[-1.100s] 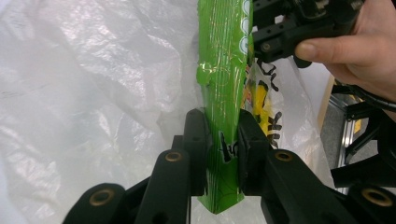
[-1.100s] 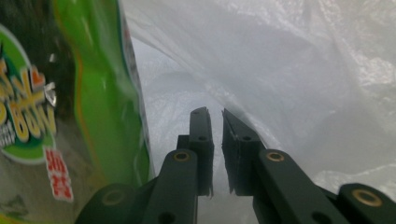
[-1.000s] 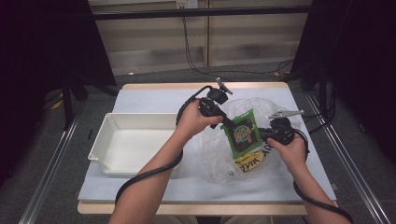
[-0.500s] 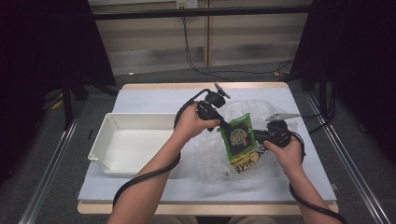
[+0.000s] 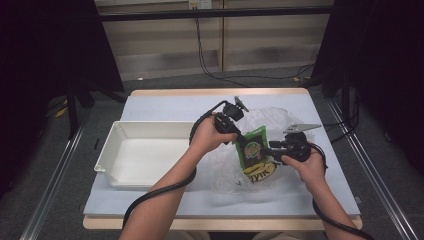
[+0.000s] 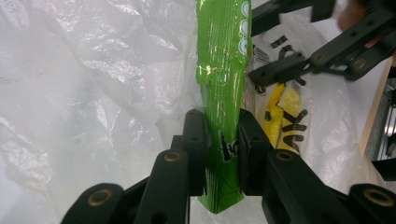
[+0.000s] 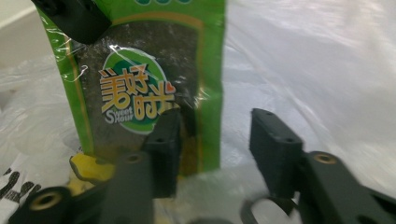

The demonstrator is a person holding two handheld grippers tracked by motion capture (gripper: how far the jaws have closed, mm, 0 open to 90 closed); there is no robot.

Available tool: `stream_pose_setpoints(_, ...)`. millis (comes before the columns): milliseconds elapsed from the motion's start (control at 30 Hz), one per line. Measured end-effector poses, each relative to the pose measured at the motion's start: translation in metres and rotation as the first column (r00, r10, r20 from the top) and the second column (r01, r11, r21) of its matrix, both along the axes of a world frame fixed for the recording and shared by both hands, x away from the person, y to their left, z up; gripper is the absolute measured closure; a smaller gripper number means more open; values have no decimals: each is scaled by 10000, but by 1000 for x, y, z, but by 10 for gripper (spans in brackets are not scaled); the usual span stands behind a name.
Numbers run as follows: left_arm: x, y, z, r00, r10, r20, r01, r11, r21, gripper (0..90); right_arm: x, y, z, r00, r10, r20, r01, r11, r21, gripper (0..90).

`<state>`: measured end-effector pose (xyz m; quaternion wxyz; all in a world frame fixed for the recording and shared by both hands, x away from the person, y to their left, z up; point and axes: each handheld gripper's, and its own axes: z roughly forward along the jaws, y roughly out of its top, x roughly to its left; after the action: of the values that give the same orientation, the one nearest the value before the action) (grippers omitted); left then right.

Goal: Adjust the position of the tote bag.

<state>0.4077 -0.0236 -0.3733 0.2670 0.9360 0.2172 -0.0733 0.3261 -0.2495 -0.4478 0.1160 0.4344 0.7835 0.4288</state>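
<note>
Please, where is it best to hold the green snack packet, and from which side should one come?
Probably by its flat sealed edge, jaws across the thin side. The green snack packet stands edge-on over the plastic bag, and the left gripper pinches its end this way. The right gripper has just been opening, its jaws apart beside the packet.

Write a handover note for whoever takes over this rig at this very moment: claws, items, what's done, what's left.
Left claw: shut on the green snack packet, pinching its edge.
Right claw: jaws have just been opening; they stand apart beside the packet's lower edge, not gripping.
Packet sits upright at the clear plastic bag on the table; a yellow-printed item lies in the bag.
White tray at the left holds nothing.
Left, probably: move the packet clear of the bag, perhaps to the tray.
</note>
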Motion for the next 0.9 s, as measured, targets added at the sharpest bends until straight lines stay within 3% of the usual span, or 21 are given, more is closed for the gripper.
stream_pose_setpoints(67,-1,-1,-1,10000,34,16,-34,10000,32,761,2,4,-3,9997,228,-81,-228,9997,67,506)
stream_pose_setpoints(167,1,-1,-3,10000,50,-65,-50,10000,33,702,4,8,-6,9986,527,12,-527,9985,141,645)
stream_pose_setpoints(200,2,-1,-3,10000,15,21,-15,9999,99,608,3,7,-7,9976,664,195,-666,9977,101,811)
stream_pose_setpoints(267,3,0,-3,9998,148,112,-148,9999,-21,499,3,5,-8,9968,748,268,-753,9970,166,876)
stream_pose_setpoints(300,3,4,-1,9991,359,233,-357,9993,-122,481,3,4,-8,9966,758,323,-762,9970,136,886)
stream_pose_setpoints(500,6,10,1,9984,555,120,-554,9984,-110,443,2,5,-10,9960,756,468,-763,9970,142,898)
stream_pose_setpoints(733,7,6,7,9986,521,69,-519,9984,-207,413,-3,3,-8,9963,578,642,-590,9981,165,900)
stream_pose_setpoints(900,6,5,13,9989,457,113,-458,9989,47,415,-4,2,-7,9954,617,737,-632,9978,184,900)
